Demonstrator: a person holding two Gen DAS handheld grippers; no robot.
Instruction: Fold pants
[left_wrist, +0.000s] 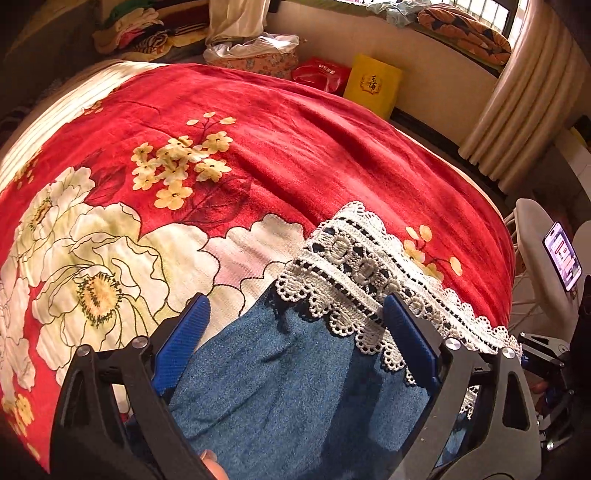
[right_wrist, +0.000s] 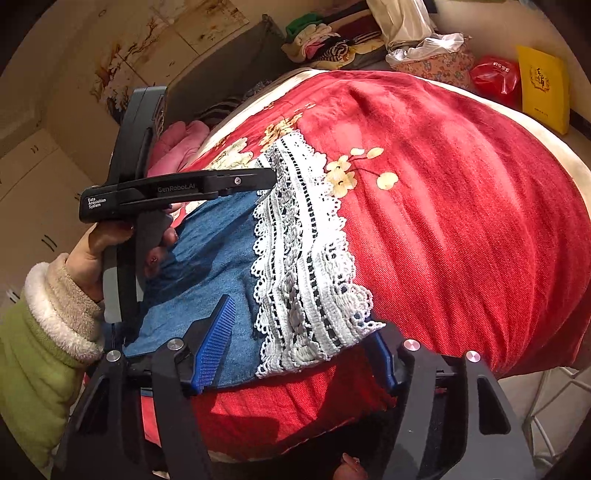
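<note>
The left tongs (left_wrist: 295, 332) and right tongs (right_wrist: 299, 343) both stand open astride the white crochet-lace hem (right_wrist: 306, 258) of the blue denim pants (left_wrist: 277, 387) — nothing clamped yet. The pants lie flat on the red floral bed blanket (right_wrist: 461, 221). Pinch lace and denim together at matching corners — then lift evenly to keep the fold square.
</note>
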